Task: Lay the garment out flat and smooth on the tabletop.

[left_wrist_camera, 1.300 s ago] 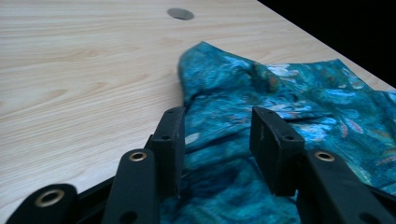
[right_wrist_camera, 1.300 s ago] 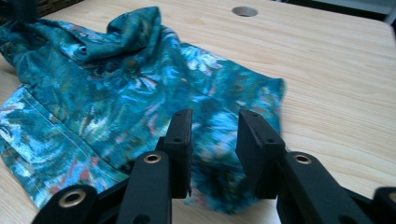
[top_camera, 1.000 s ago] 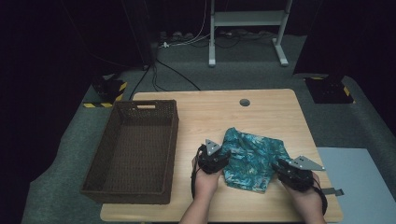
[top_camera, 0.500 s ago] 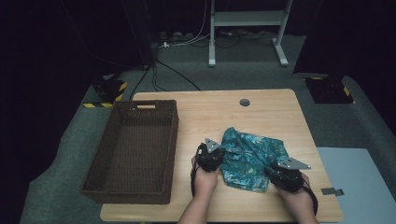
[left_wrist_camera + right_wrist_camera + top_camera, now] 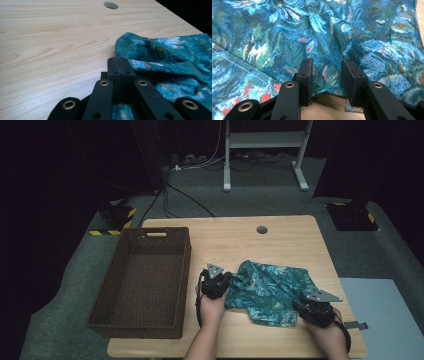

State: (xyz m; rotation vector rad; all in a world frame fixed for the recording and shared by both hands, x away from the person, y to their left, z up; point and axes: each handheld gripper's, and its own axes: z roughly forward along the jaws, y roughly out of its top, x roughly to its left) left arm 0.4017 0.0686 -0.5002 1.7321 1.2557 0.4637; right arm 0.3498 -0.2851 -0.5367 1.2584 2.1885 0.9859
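Both forearms enter from the bottom of the high view, the left black two-jaw gripper [image 5: 216,281] angled forward with its jaws pressed fully together, the right black two-jaw gripper [image 5: 312,307] angled inward with its jaws standing apart.

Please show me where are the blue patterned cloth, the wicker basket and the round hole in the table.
blue patterned cloth [image 5: 272,287], high view, middle of the fabric.
wicker basket [image 5: 183,270], high view, its right wall.
round hole [image 5: 262,229], high view, its centre.
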